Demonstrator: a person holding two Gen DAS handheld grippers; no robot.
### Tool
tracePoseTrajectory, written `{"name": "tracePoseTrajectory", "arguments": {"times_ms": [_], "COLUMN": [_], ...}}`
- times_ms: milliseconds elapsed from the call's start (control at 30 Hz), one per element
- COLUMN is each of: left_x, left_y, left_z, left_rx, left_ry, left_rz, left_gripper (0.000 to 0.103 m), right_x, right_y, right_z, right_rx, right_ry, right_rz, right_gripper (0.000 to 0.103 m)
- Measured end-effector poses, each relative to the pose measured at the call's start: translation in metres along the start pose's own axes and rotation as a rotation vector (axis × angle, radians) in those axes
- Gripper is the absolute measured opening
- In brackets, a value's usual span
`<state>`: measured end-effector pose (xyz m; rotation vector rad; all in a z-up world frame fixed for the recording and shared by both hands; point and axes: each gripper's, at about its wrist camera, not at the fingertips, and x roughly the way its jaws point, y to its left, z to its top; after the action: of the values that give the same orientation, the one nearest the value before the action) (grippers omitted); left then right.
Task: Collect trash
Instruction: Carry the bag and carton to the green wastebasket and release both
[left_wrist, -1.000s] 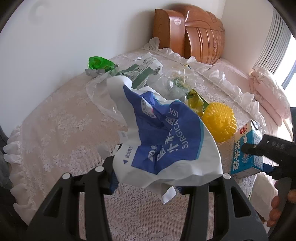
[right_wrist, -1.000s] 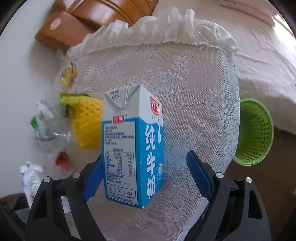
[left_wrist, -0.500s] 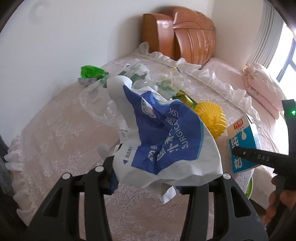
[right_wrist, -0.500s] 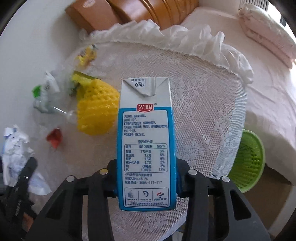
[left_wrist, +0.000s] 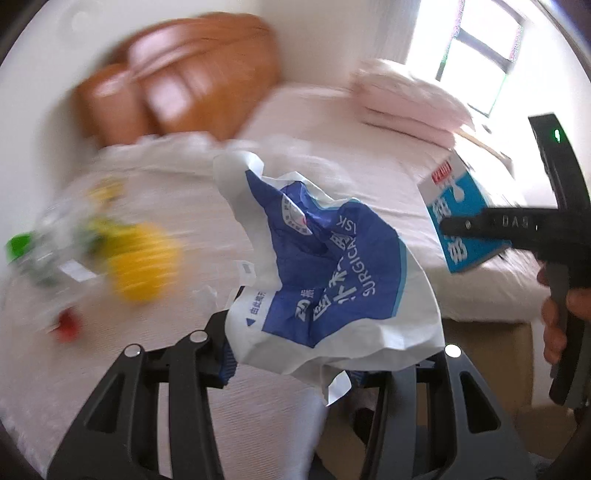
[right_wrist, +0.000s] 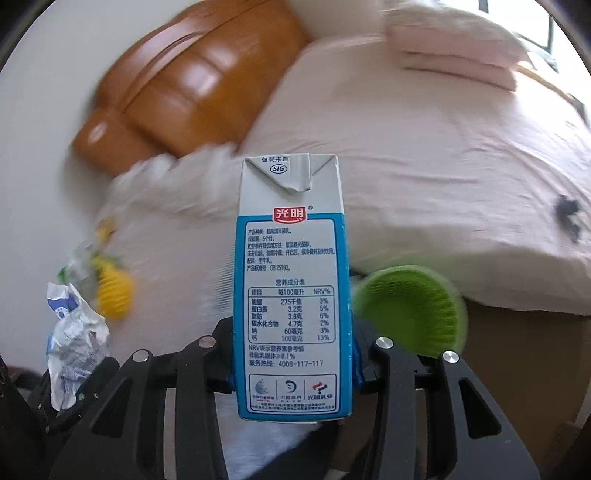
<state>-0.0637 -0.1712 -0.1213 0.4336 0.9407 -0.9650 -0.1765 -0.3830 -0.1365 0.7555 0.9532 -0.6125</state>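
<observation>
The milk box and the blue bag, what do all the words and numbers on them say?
Milk carton:
"SIG"
"光明"
"GB 25190"
"275千焦 3%"
"3.2克 5%"
"3.8克 6%"
"4.7克 2%"
"60毫克 3%"
"100毫克 13%"
"4008-117-117"
The other small print is too fine to read.
Bag:
"SURGICAL", seen upside down.
Its other characters are crumpled; unreadable.
Right gripper:
"DAS", seen upside down.

- Clamped between left tongs (left_wrist: 295, 365): crumpled wrapper (left_wrist: 332, 273), raised over near edge of bench (left_wrist: 147, 369).
- At 9 o'clock from wrapper, on bench: foam net (left_wrist: 142, 266), beside a clutter of blurred scraps.
- At 3 o'clock: milk carton (right_wrist: 291, 295), upright, pinched in right tongs (right_wrist: 293, 373).
- At 3 o'clock from carton, lower down, by bed (right_wrist: 443, 166): basket (right_wrist: 410, 310).
- At 12 o'clock, behind bench: headboard (right_wrist: 192, 81).
</observation>
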Motion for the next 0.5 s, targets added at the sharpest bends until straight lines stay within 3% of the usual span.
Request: {"name": "tracePoseTrajectory", "arguments": {"times_ms": [100,333,500], "left_x": [0.034,0.14,0.181], "left_y": [-0.048,-0.144,-0.166], "left_z": [0.012,0.009,0.0], "left_rx": [0.06,0.105,0.069], "left_ry": [0.049,0.236,0.308], "left_rz": [-0.046,-0.115,-0.106], "left_gripper": [0.045,0.046,0.064], "right_x": [-0.008,-0.006,0.014], "right_y": [-0.059,-0.142,-0.169], "right_z": [0.008,0.017,0.009], "right_rx": [0.034,0.01,-0.034], "right_ry": [0.0,0.032,0.092], "right_rz": [-0.024,-0.04,-0.012], "right_gripper": [0.042,0.043,0.043]}}
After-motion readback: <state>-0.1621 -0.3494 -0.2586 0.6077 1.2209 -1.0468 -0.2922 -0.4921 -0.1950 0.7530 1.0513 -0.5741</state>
